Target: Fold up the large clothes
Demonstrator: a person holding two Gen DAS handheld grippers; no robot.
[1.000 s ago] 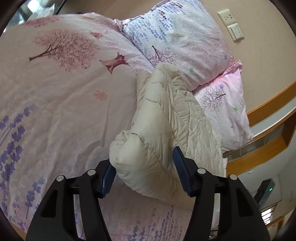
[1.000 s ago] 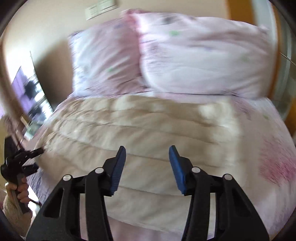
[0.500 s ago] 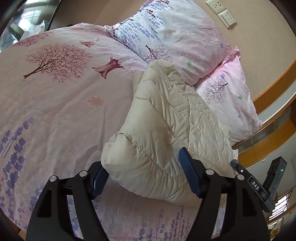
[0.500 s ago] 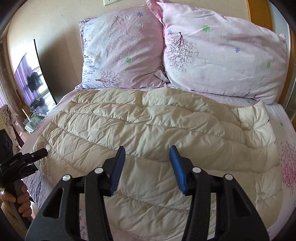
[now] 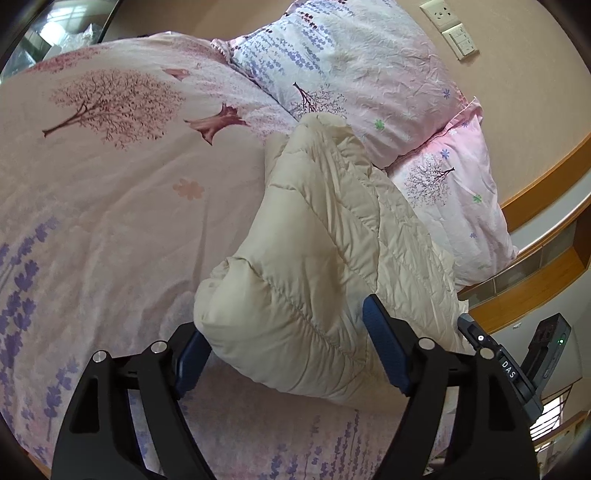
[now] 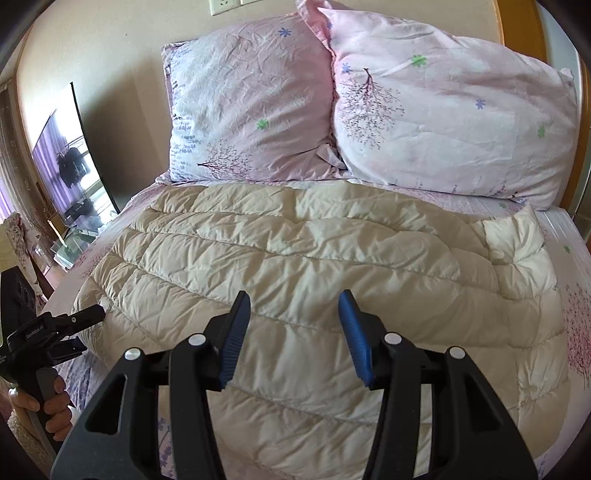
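Note:
A cream quilted puffy coat (image 5: 332,236) lies folded into a long bundle on the bed. In the left wrist view its near rounded end sits between the fingers of my left gripper (image 5: 284,321). The jaws are opening; the right pad stands clear of the fabric and the left fingertip is hidden behind the bulge. In the right wrist view the coat (image 6: 303,251) spreads wide below the pillows. My right gripper (image 6: 294,299) hovers open over its front half with nothing clamped. One left gripper finger (image 6: 86,316) shows at the coat's left edge, its handle held by a hand (image 6: 51,402).
Two pink floral pillows (image 6: 251,110) (image 6: 454,118) lean on the wall behind the coat. A pink floral bedspread (image 5: 110,206) covers the bed. Wall sockets (image 5: 450,26) and a wooden headboard rail (image 5: 546,184) are at the right. A dark screen (image 6: 70,162) stands left of the bed.
The left jaws have spread wider around the coat's end. The right wrist view shifted from a blurred sweep to a steady look over the coat. The right gripper's body entered the left view's lower right.

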